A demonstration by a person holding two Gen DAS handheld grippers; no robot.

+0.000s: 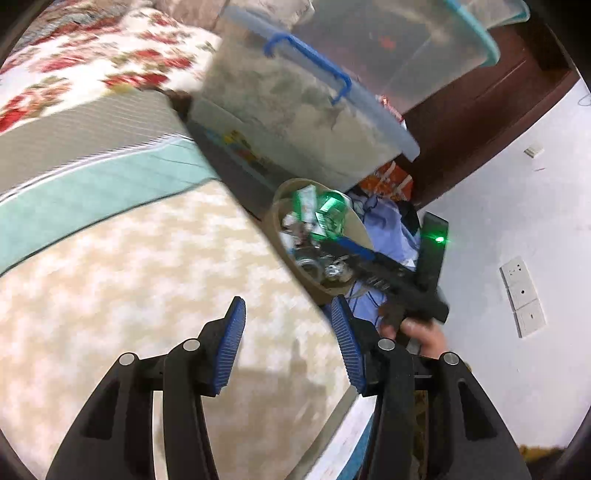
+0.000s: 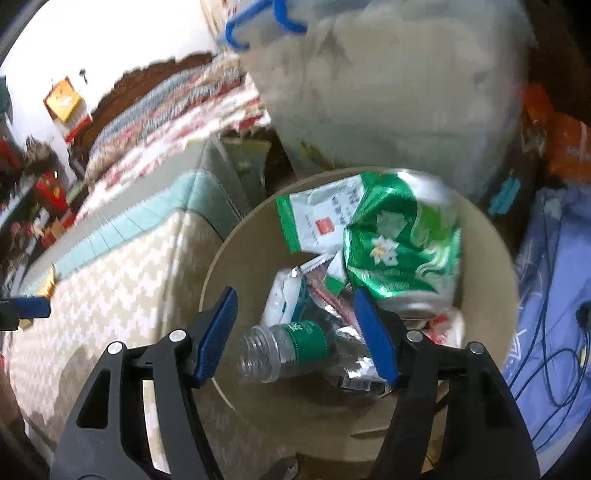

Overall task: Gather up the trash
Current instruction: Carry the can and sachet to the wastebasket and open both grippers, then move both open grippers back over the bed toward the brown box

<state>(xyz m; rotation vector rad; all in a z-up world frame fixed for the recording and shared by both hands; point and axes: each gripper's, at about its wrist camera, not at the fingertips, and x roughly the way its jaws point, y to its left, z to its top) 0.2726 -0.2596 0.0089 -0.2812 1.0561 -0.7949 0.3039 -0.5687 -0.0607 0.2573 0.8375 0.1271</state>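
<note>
Nearest the right wrist lens, right gripper (image 2: 295,334) with blue pads spread wide, nothing pinched, poised over the open mouth of a round tan bin (image 2: 225,254). Inside the bin, trash piled up: a clear plastic bottle (image 2: 291,349) lying on its side, a crumpled green can (image 2: 402,243) on top, a green-and-white wrapper (image 2: 317,218) against the far wall. Rim clear on the near side; close against its left edge, the patterned cover of a bed (image 2: 110,288).

Seen from the left wrist, left gripper (image 1: 288,343) likewise spread and empty, hanging above that cream-patterned cover, the bin just ahead and to its right. Beyond its right finger, a hand (image 1: 424,334) gripping the other tool's black body.

Crowding the bin from behind, a large translucent storage box (image 2: 388,92) with a blue handle (image 2: 258,26); to the right, blue cloth (image 2: 550,280) strewn with dark cable (image 2: 550,376) and an orange package (image 2: 565,144).

Farther back, a floral quilt (image 1: 92,62), dark wooden furniture (image 1: 480,110), and a white wall (image 1: 517,206) with a socket panel (image 1: 522,295).
</note>
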